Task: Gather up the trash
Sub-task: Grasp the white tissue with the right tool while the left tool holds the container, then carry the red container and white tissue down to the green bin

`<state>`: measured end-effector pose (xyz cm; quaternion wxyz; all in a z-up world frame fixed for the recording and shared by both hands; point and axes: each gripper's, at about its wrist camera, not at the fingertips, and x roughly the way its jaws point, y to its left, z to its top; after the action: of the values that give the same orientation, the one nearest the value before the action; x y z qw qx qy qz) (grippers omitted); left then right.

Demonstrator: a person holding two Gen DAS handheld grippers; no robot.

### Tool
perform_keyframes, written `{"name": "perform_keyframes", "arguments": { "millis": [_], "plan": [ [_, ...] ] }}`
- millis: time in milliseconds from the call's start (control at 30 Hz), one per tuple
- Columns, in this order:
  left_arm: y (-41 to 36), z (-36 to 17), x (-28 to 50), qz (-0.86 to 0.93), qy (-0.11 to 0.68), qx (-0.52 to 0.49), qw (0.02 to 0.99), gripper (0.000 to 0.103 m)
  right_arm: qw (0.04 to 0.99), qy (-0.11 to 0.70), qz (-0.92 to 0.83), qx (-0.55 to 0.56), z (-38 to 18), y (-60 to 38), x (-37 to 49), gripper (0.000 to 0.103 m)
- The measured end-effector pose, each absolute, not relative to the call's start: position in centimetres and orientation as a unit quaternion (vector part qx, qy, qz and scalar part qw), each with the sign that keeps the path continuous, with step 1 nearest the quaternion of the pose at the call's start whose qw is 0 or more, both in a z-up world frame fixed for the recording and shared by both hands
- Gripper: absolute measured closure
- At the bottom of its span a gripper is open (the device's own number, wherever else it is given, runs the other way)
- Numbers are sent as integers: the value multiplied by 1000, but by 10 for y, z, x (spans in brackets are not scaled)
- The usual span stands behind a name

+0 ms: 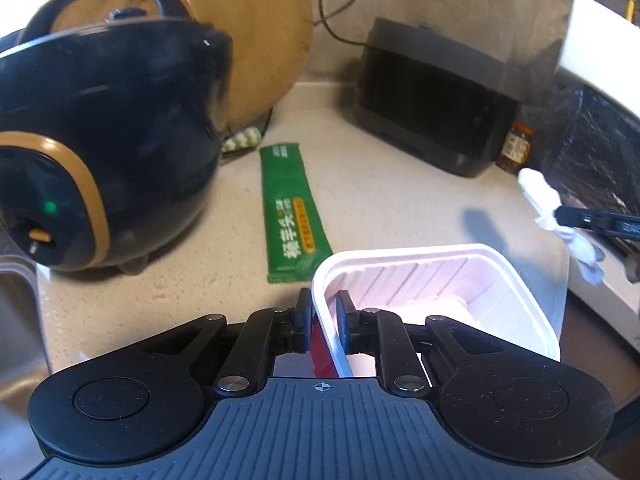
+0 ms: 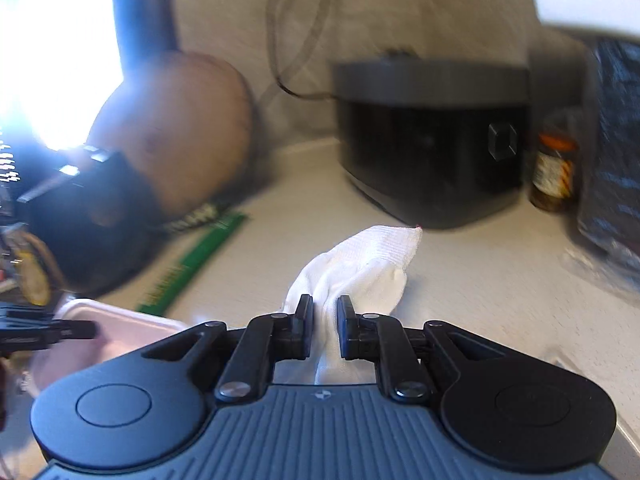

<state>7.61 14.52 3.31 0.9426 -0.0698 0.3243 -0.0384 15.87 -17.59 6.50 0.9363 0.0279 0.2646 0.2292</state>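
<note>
My left gripper is shut on the near rim of a white plastic food tray, held just above the counter; the tray also shows at the lower left of the right wrist view. A green snack wrapper lies flat on the counter ahead of it, also seen in the right wrist view. My right gripper is shut on a crumpled white tissue and holds it above the counter. In the left wrist view that gripper and its tissue show at the right edge.
A dark rice cooker stands at the left with a round wooden board behind it. A black appliance sits at the back, a jar and a black bag beside it. A sink lies at the left edge.
</note>
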Motion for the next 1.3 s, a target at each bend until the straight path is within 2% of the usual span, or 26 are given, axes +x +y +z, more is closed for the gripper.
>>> {"name": "perform_keyframes", "arguments": {
  "millis": [300,533,700,967,1200,1300],
  "plan": [
    [131,58,60,-48,283,-79,955,87,940,206,267,47,96,-192,109,90],
    [60,57,52,-130,275,-63,951,87,954,209,204,68,71,-249,69,90],
    [-9,31,40,-216,263,-37,940,87,963,219,140,73,42,-298,31,90],
    [-114,-73,49,-306,340,14,889,87,962,261,5,80,-29,-370,-24,90],
    [-186,-229,77,-277,444,98,846,86,928,340,-47,143,-117,-419,-40,91],
    [-208,-289,92,-264,484,93,829,86,916,361,-63,163,-147,-431,-44,91]
  ]
}}
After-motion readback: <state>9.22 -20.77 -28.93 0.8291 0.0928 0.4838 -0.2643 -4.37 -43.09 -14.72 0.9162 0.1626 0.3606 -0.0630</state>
